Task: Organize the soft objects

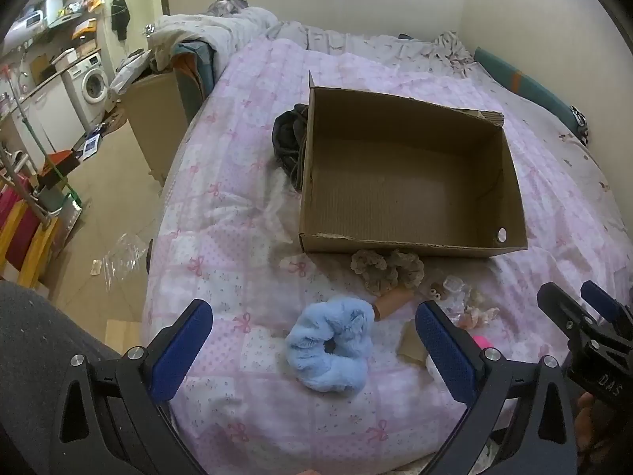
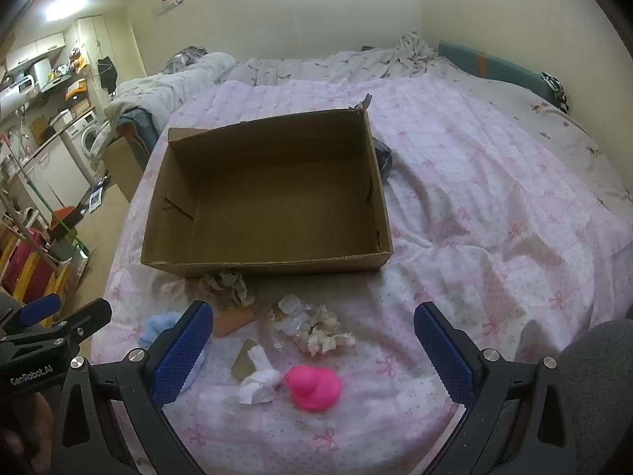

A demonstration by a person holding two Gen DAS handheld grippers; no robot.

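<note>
An empty cardboard box [image 1: 411,182] stands on the pink bedspread; it also shows in the right wrist view [image 2: 269,202]. A fluffy blue scrunchie [image 1: 330,342] lies between the fingers of my open, empty left gripper [image 1: 312,350]. A beige crocheted scrunchie [image 1: 385,269] lies in front of the box. A pink rubber duck [image 2: 314,388] lies between the fingers of my open, empty right gripper [image 2: 314,350]. Beside the duck are a white cloth bundle [image 2: 259,380] and a cream crumpled piece [image 2: 324,334].
A dark garment [image 1: 289,138] lies against the box's left side. A brown tube [image 2: 235,320], clear plastic bits [image 2: 292,312] and a cardboard scrap [image 2: 243,362] lie among the soft things. The bed edge drops to the floor on the left. Crumpled bedding [image 1: 221,31] is piled at the back.
</note>
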